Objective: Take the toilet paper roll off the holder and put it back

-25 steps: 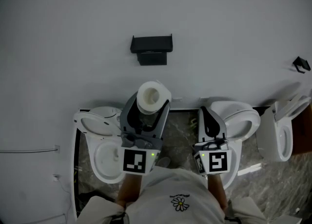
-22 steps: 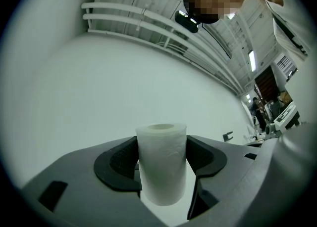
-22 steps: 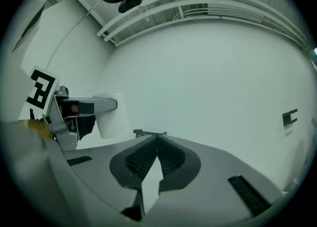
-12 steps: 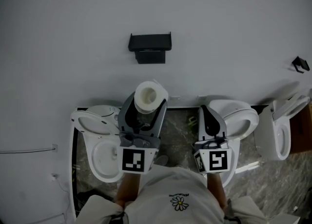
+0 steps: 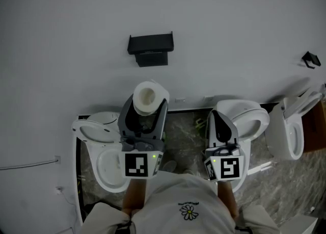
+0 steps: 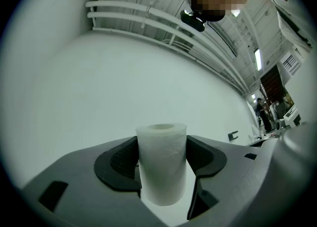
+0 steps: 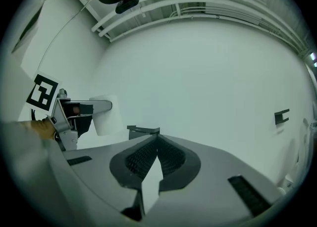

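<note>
White toilet paper roll (image 5: 149, 97). Black holder (image 5: 150, 49) on pale grey wall (image 5: 229, 34). Grey, streaky marbled floor (image 5: 183, 136). White shirt (image 5: 173, 197), small daisy print.

A plain white wall (image 5: 229, 19) is seen ahead. Along its foot, three white toilets, left (image 5: 91, 126), middle (image 5: 252, 118) and right (image 5: 290, 136), are set on a grey marbled floor (image 5: 183, 131). Overhead, white pipes (image 6: 143, 16), possibly ducting, are lit by a strip light (image 6: 258, 59).

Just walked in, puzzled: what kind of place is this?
Likely a mock washroom: several toilets line a white wall, a black holder hangs on it, and the left gripper holds a toilet paper roll.
</note>
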`<state>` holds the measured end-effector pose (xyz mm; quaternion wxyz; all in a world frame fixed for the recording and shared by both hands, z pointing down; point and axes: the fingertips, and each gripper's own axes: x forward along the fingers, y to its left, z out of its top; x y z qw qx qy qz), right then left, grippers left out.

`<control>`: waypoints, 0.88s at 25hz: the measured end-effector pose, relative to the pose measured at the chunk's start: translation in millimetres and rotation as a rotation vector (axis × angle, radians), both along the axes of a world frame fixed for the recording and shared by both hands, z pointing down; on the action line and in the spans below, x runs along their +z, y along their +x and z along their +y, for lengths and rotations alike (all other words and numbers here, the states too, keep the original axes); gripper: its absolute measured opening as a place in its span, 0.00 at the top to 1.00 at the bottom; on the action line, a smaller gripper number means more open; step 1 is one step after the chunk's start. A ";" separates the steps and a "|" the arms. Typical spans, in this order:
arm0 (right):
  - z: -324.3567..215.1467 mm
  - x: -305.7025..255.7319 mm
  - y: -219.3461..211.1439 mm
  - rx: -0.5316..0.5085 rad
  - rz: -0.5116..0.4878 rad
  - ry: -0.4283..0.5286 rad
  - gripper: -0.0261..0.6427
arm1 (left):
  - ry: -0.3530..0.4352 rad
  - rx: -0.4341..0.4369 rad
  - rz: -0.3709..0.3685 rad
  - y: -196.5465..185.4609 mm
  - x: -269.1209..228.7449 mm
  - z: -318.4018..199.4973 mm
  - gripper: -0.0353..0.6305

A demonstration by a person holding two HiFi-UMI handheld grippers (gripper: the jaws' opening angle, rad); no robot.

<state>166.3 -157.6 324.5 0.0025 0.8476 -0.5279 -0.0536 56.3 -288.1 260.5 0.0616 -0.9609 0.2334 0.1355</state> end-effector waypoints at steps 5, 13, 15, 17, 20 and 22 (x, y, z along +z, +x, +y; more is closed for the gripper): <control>3.1 3.4 2.4 0.023 -0.012 -0.030 0.95 | 0.032 0.002 -0.004 5.2 -9.9 -12.3 0.50; 18.1 -7.9 5.1 0.053 0.004 0.025 0.95 | 0.153 0.007 0.046 24.5 -80.7 -61.0 0.50; 28.9 -2.0 9.7 0.094 -0.023 0.008 0.95 | 0.164 -0.013 0.057 32.5 -91.8 -79.0 0.50; 36.1 3.1 13.3 0.127 -0.048 -0.011 0.95 | 0.160 -0.027 0.057 42.8 -95.1 -100.2 0.50; 38.7 0.9 14.7 0.138 -0.040 0.010 0.95 | 0.152 -0.047 0.016 58.1 -91.8 -132.9 0.50; 40.9 1.3 15.3 0.148 -0.046 0.011 0.95 | 0.135 -0.045 -0.022 71.9 -84.9 -152.1 0.50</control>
